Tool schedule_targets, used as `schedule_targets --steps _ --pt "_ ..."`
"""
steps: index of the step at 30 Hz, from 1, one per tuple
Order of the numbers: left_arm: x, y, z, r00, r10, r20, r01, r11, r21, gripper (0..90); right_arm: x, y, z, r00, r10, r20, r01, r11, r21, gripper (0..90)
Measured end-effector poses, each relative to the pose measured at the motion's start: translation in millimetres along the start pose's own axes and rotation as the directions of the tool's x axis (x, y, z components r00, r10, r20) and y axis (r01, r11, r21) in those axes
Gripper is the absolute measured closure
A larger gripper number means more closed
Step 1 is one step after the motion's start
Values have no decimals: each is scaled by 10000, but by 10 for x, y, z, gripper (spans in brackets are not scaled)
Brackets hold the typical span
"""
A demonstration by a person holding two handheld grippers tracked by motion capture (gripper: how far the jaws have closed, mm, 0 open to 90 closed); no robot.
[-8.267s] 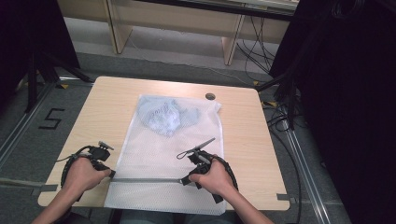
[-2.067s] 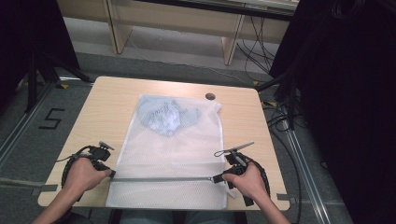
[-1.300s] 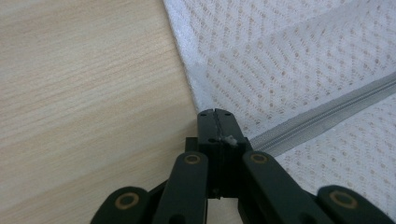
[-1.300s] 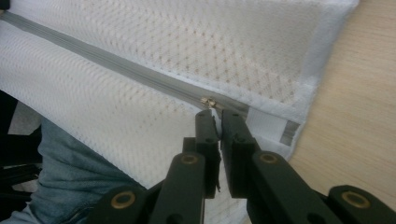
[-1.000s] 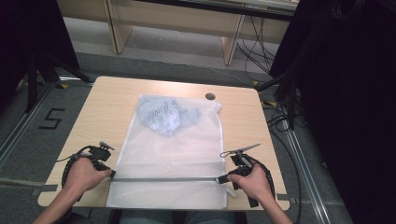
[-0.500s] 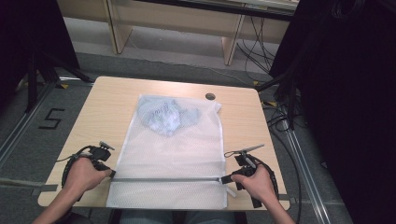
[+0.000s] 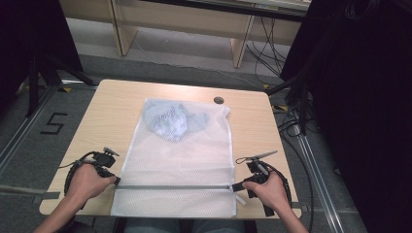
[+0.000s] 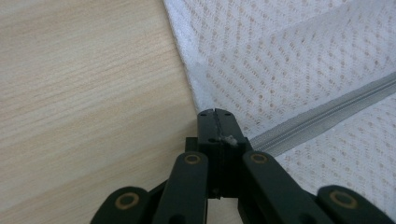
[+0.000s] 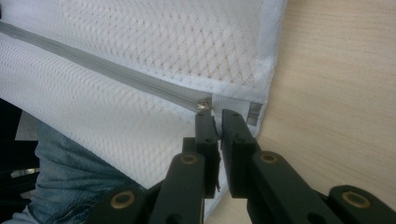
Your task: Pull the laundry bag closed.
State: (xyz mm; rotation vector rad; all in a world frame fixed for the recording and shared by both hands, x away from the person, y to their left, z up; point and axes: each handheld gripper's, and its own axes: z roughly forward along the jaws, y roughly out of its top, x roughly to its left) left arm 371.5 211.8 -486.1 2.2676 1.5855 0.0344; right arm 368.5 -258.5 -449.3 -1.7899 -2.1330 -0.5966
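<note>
A white mesh laundry bag (image 7: 180, 155) lies flat on the wooden table (image 7: 102, 111) with a pale blue garment (image 7: 170, 119) inside its far end. A grey zipper (image 7: 175, 186) runs across the bag near the front edge. My left gripper (image 7: 115, 180) is shut on the bag's left edge at the zipper's end (image 8: 215, 114). My right gripper (image 7: 234, 186) sits at the zipper's right end. In the right gripper view its jaws (image 9: 215, 114) are pinched on the pull tab just behind the metal slider (image 9: 203, 105).
The bag's near edge hangs over the table front, above a person's jeans (image 9: 70, 186). A round cable hole (image 7: 218, 100) sits at the table's far right. Bare wood lies on both sides of the bag. Cables and dark curtains stand to the right.
The right gripper has travelled rightward along the zipper from about its middle to the bag's right end, then held still. The left gripper has kept its place.
</note>
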Motion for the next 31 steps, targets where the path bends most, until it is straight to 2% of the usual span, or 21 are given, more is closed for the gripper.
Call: schedule_targets --steps 1,2,5,6,7,8,9,12,13,14,18,19,21,23,24,25,26,27,28,30,31 --pt "-1 0 0 10000 -1 1 1 10000 -4 898 -81 16 9 9948 -1005 145 1008 9948 -169 865" --pt "0 0 -1 10000 1 1 -1 10000 6 898 -109 20 26 9910 -1280 388 1297 9905 -461 865" --pt "4 -2 -1 10000 11 15 -11 10000 -12 898 -120 25 38 9909 -1295 368 1309 9907 -381 864" --pt "2 -4 7 10000 -89 -31 89 9999 -121 898 -78 15 41 9973 -705 187 708 9974 -161 863" --pt "11 -3 3 10000 -18 -26 18 10000 -82 898 -1 -2 35 9992 407 -32 -407 9990 175 861" --pt "18 -2 -1 10000 24 40 -24 10000 -32 898 -164 16 76 9839 -1666 644 1694 9847 -408 858" --pt "24 -3 -1 10000 43 53 -43 10000 -55 898 -165 20 71 9842 -1641 658 1658 9859 -205 856" --pt "12 -7 8 10000 -86 9 86 9998 -201 897 -176 14 63 9852 -1559 718 1596 9860 -489 834" --pt "11 -7 8 10000 -76 7 76 9997 -222 894 -172 10 41 9929 -1143 320 1167 9892 -883 782" --pt "11 -8 8 10000 -94 16 94 9997 -239 890 -154 7 30 9951 -982 62 983 9896 -1046 766" --pt "20 -10 -9 9996 -295 24 296 9983 -511 863 -187 -5 11 9937 -1098 238 1122 9809 -1587 729" --pt "21 -9 -32 9993 -378 6 378 9968 -705 852 -209 -4 14 9908 -1301 378 1349 9724 -1904 717" --pt "26 -4 -83 9989 -469 -8 465 9925 -1128 832 -220 -13 -21 9938 -995 495 1077 9723 -2073 668" --pt "24 -4 -95 9987 -510 1 506 9908 -1254 825 -244 -10 -21 9914 -1139 647 1255 9670 -2217 662" --pt "23 -5 -106 9988 -491 13 488 9900 -1324 821 -209 -23 -25 9983 -464 365 533 9743 -2188 659" --pt "22 -7 -106 9988 -492 31 491 9884 -1434 817 -259 -16 -16 9945 -871 584 988 9647 -2441 651" --pt "16 -12 -104 9990 -441 -58 426 9855 -1643 811 -268 -21 -26 9948 -813 605 935 9668 -2377 646" --pt "13 -11 -115 9989 -457 -104 434 9858 -1625 804 -251 -30 -27 9975 -452 543 570 9691 -2399 644" --pt "13 -9 -120 9988 -494 -25 483 9846 -1682 783 -308 -28 -46 9944 -839 635 969 9657 -2410 636" --pt "14 -12 -116 9990 -454 -54 436 9817 -1854 779 -323 -29 -48 9930 -968 678 1108 9617 -2507 631" --pt "17 -8 -129 9990 -434 -100 411 9847 -1693 775 -294 -40 -56 9974 -504 515 615 9676 -2449 627"
